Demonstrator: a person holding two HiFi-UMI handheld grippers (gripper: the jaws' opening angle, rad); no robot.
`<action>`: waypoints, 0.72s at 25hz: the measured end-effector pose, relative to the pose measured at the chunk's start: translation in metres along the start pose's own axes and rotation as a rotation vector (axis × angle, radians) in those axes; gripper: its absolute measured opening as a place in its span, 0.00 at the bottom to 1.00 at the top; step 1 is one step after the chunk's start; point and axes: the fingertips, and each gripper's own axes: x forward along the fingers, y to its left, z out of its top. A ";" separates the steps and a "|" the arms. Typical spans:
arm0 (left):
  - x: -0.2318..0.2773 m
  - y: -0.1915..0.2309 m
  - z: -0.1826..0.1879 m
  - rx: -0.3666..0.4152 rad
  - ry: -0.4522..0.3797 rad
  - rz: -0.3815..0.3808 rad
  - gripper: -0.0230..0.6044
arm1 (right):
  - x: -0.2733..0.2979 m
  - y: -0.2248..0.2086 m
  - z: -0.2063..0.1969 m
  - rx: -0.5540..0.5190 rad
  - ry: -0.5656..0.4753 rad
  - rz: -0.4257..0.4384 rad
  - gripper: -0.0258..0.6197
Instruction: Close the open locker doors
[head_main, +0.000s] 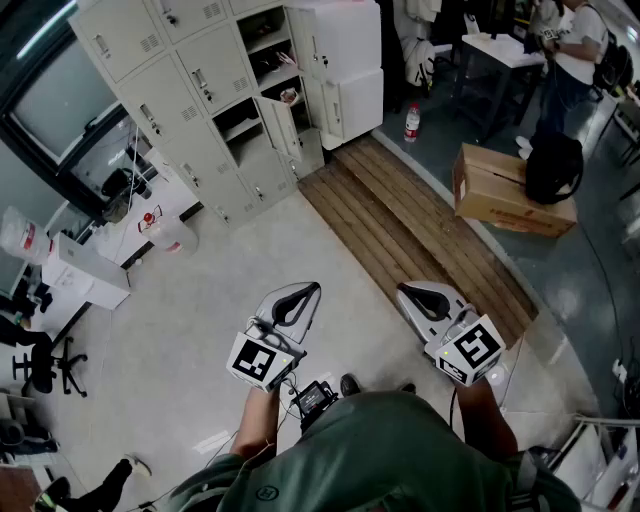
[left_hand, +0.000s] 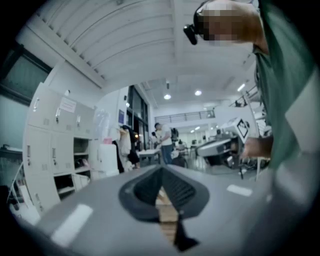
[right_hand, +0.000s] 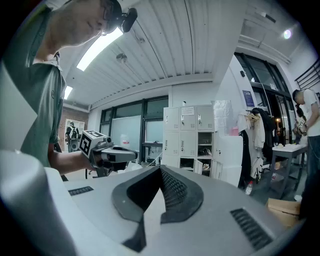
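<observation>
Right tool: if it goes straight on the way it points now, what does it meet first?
Nothing close. The right tool points across the floor at the locker bank, near its open doors; likely that first. Depth unclear.

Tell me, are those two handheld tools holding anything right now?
Nothing is held. The left gripper and the right gripper both have their jaws together and empty, away from the lockers.

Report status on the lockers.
Left gripper and right gripper both shut, empty. Lockers ahead, out of reach; several doors open. Path looks clear; box off right.
</observation>
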 end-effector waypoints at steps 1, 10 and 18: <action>0.005 0.001 0.000 -0.006 -0.017 0.022 0.04 | 0.001 -0.007 0.005 -0.028 0.007 0.017 0.05; 0.007 0.019 -0.012 -0.043 -0.084 0.068 0.04 | 0.030 -0.014 0.011 -0.088 0.022 0.047 0.05; 0.000 0.048 -0.007 -0.046 -0.089 0.076 0.04 | 0.062 -0.016 0.028 -0.107 0.028 0.056 0.05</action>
